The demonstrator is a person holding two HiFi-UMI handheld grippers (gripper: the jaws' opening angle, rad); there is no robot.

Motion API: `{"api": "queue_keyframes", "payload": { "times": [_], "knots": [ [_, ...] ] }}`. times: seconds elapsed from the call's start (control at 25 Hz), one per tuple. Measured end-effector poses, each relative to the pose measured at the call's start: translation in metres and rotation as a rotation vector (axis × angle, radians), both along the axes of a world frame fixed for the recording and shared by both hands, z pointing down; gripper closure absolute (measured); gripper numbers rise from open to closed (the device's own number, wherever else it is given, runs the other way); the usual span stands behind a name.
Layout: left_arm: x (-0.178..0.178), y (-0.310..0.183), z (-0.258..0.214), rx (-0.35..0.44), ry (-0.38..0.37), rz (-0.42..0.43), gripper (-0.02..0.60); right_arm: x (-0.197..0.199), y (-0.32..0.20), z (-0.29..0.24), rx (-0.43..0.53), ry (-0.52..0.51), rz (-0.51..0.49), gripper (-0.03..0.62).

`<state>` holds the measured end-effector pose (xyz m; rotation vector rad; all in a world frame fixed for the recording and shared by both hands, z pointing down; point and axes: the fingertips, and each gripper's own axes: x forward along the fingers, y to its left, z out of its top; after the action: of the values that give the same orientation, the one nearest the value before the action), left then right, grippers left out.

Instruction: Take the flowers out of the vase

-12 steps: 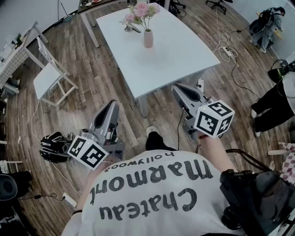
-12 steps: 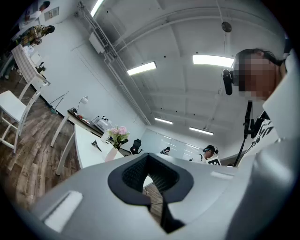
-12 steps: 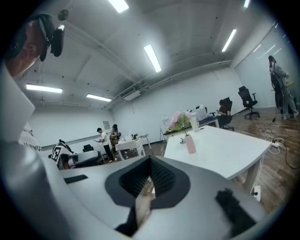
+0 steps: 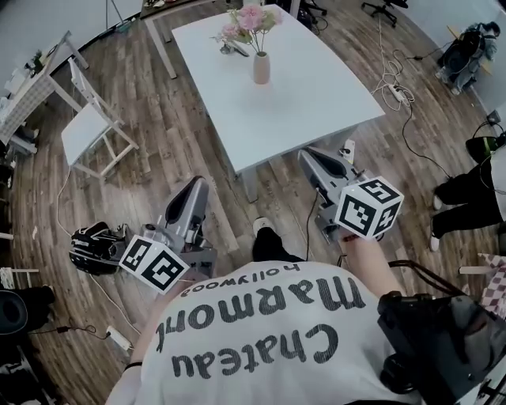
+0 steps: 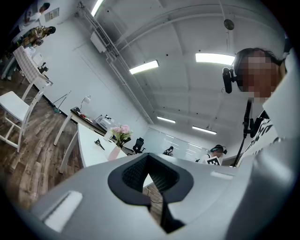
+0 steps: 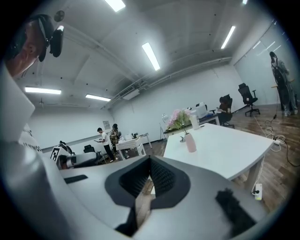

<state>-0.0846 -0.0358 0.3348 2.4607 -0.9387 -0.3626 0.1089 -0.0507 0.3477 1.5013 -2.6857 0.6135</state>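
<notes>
A pale pink vase (image 4: 261,68) stands upright on the white table (image 4: 316,103) and holds pink flowers (image 4: 251,17). Both grippers hang close to the person's body, short of the table's near edge and well away from the vase. My left gripper (image 4: 196,186) is shut with nothing between its jaws. My right gripper (image 4: 310,156) is likewise shut and holds nothing. From the left gripper view the flowers (image 5: 121,133) appear far off beyond the closed jaw tips (image 5: 148,157). The right gripper view shows the vase (image 6: 191,143) and flowers (image 6: 178,118) ahead, above its own jaws (image 6: 150,159).
A small dark object (image 4: 232,49) lies on the table behind the vase. A white chair (image 4: 91,126) stands left of the table, and a black bag (image 4: 91,249) lies on the floor. Cables and a power strip (image 4: 395,88) run on the right. Another person (image 4: 470,190) stands at the right edge.
The head view has shifted slightly, so the table and vase sit a touch further right. Both grippers stay where they were, still shut.
</notes>
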Motion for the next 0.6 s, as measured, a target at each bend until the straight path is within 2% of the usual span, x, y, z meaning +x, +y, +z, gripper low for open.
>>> {"api": "queue_keyframes", "payload": {
  "times": [0.24, 0.6],
  "knots": [
    [0.006, -0.025, 0.005, -0.022, -0.002, -0.013, 0.577, 0.003, -0.037, -0.006, 0.013, -0.056, -0.021, 0.579],
    [0.031, -0.084, 0.001, -0.034, 0.007, -0.031, 0.577, 0.017, -0.105, -0.015, 0.020, -0.057, -0.069, 0.579]
  ]
}}
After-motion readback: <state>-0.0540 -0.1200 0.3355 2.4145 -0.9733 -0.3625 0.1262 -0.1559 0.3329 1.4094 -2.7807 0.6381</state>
